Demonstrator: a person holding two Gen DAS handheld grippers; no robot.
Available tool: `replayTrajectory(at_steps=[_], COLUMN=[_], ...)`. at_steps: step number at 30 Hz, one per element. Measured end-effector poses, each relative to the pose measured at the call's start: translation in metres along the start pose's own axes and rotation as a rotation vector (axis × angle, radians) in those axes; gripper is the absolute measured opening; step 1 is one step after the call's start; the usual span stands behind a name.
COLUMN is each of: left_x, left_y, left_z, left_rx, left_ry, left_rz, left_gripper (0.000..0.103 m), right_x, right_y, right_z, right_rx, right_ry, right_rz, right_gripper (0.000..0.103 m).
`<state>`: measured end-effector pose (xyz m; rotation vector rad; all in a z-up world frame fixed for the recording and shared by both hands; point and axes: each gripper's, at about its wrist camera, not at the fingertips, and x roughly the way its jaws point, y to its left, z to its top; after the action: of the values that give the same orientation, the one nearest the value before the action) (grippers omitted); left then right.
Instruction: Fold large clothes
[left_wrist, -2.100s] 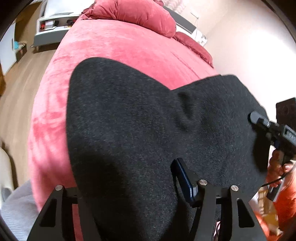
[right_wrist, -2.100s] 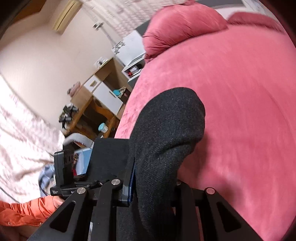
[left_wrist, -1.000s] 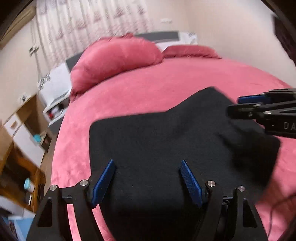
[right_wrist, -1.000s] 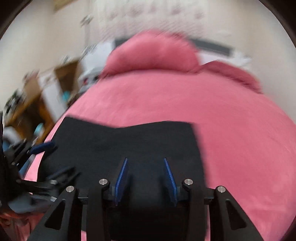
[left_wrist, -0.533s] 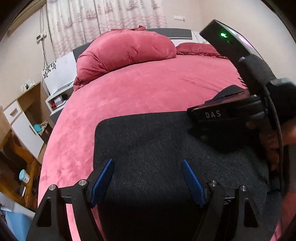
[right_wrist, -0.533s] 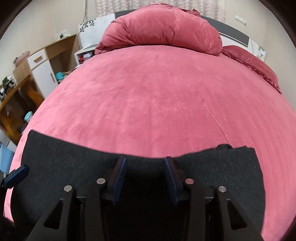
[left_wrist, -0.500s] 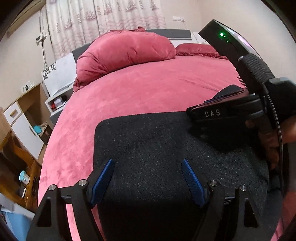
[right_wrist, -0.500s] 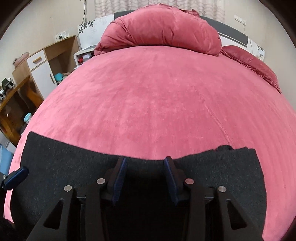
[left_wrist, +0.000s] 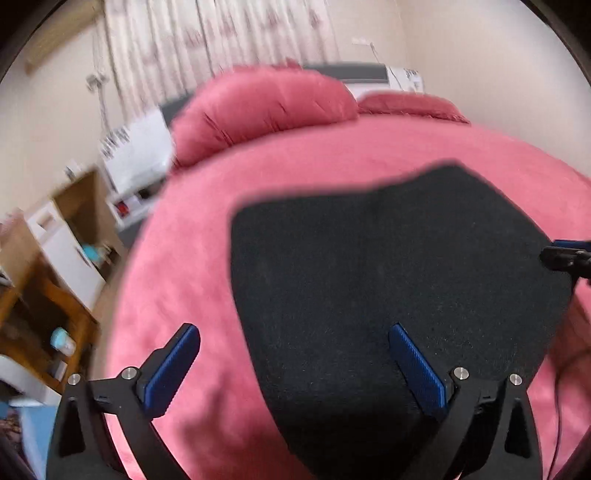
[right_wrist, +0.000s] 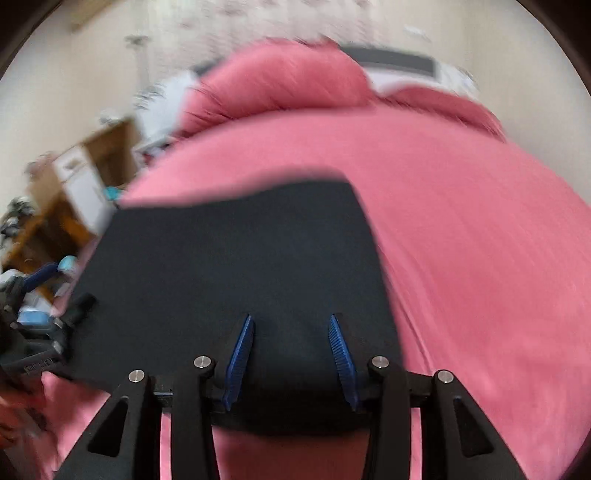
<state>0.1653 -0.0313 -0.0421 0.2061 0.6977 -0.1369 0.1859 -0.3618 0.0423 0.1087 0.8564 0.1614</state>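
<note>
Dark knit garment (left_wrist: 388, 273) lies flat on the pink bed (left_wrist: 332, 158), at the near end and toward its left edge, folded to a compact, roughly rectangular panel. We find nothing pinched by either tool.

Left gripper (left_wrist: 295, 369): jaws opening to a wide spread; its left pad hangs over bare bedspread, its right pad over the cloth, and the garment's left edge runs between them, unpressed.

Right gripper (right_wrist: 291, 360): jaws opening, moderately apart, above the near edge of the garment (right_wrist: 240, 266); no fabric is pressed between the pads.

We judge a fold just laid down and released. The next move would call for fresh grips on one edge, both tools taking the cloth evenly so the panel carries over without skewing, or a smoothing pass if this fold is the last.

Left wrist view shows the garment's left border and the other tool's tip at far right. Right wrist view alone shows the garment's right border, its near edge and the left tool from the side. Both views are blurred; creases cannot be judged.
</note>
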Motion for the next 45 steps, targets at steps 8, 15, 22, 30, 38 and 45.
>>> replayTrajectory(at_steps=[8,15,22,30,38,45], left_x=[-0.031,-0.076,-0.084,-0.087,-0.1,-0.101], left_y=[0.031,0.0,-0.031,-0.041,-0.047,-0.048], left_z=[-0.019,-0.07,-0.101,-0.109,-0.11,-0.11], left_rx=[-0.294,-0.242,-0.133,-0.113,-0.085,-0.095], left_ry=[0.078,0.081,0.158,0.174,0.135,0.135], left_rz=[-0.084,-0.037,-0.018,-0.014,0.038,0.03], left_gripper=[0.103,0.103,0.103,0.103,0.103,0.103], right_x=[-0.052,-0.076,-0.066,-0.07,-0.069,-0.058], right_y=[-0.086,0.0,0.034,0.084,0.099,0.106], right_z=[-0.063,-0.106,-0.115,-0.121,-0.131,-0.121], right_rx=[0.55,0.291,0.285,0.015,-0.083,-0.081], right_ry=[-0.135,-0.142,-0.069,-0.099,-0.105,-0.107], right_rz=[-0.043,-0.053,-0.03,-0.061,-0.058,-0.059], right_gripper=[0.067,0.07,0.079,0.084,0.086,0.086])
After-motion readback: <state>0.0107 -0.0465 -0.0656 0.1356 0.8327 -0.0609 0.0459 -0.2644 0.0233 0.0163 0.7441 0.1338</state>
